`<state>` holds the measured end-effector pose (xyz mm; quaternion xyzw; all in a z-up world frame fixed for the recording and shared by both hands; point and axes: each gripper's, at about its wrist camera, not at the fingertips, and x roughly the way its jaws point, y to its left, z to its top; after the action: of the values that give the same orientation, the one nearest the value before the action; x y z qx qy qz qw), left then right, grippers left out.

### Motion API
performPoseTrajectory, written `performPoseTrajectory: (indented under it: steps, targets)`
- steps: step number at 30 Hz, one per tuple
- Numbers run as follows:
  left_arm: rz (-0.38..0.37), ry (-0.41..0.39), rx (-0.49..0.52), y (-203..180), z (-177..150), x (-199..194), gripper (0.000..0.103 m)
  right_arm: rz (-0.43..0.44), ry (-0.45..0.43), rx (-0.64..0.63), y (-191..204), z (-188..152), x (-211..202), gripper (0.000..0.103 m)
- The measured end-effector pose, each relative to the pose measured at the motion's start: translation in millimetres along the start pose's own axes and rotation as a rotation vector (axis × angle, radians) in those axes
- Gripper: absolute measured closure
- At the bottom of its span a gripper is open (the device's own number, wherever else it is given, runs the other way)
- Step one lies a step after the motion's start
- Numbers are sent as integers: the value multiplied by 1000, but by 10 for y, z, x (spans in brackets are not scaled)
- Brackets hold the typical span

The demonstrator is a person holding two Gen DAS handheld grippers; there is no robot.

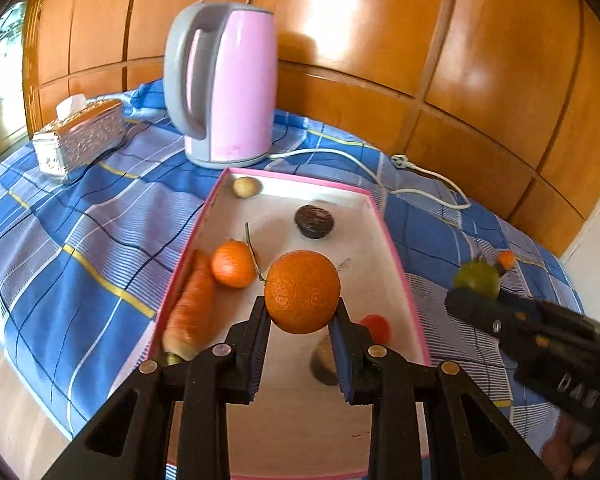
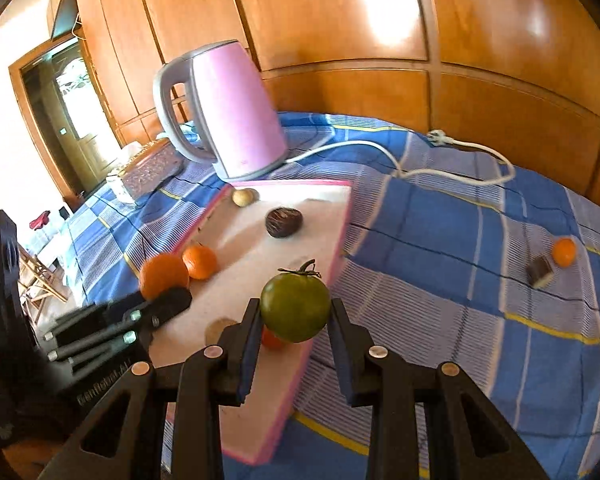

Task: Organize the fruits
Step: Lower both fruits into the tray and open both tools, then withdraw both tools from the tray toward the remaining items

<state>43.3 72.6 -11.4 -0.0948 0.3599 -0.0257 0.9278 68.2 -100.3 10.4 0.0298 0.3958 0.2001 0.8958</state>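
Both tongs are loaded and over the pink-rimmed tray [image 1: 396, 256], so the step in hand looks like carrying fruit in to set it down. The left gripper [image 1: 302, 316] is clamped on an orange [image 1: 302, 291], its pads pressing the fruit's two sides, above the middle of the tray's near half. The right gripper [image 2: 294, 316] is closed on a green tomato [image 2: 295, 306] with its stalk up, hanging over the tray's right edge, part over the white floor and part over the checked cloth [image 2: 460, 240].

Already in the tray: a carrot [image 1: 192, 312] along the left wall, a small mandarin [image 1: 233, 264] just beside it, a dark wrinkled fruit [image 1: 314, 221] toward the far end and a pale round one [image 1: 245, 187] in the far left corner. A small orange fruit [image 2: 564, 252] and a dark block [image 2: 540, 270] sit on the cloth well right of the tray, not yet gathered.

Next, I judge, each load needs a bare patch of tray floor, a gentle lowering and only then a release (round fruit will roll if dropped).

Hard to read: a red thing [image 1: 376, 327] and a brownish lump [image 1: 324, 360] in the tray's near end, both half hidden behind the fingers. The tray's near edge is cut off by the left gripper's frame.
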Motion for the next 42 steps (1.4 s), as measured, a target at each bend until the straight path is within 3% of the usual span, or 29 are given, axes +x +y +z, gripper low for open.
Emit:
performPoseTrajectory:
  steps: [8,21,42]
  targets:
    - [42,-14,28,29,0,19,73,22,23,-43,180,84,143,70]
    - [75,7,16,73,-12,87,73,49,52,13,190,266,379,69]
    - [92,-16,-4,75,-1,16,73,75,50,49,266,210,372,64]
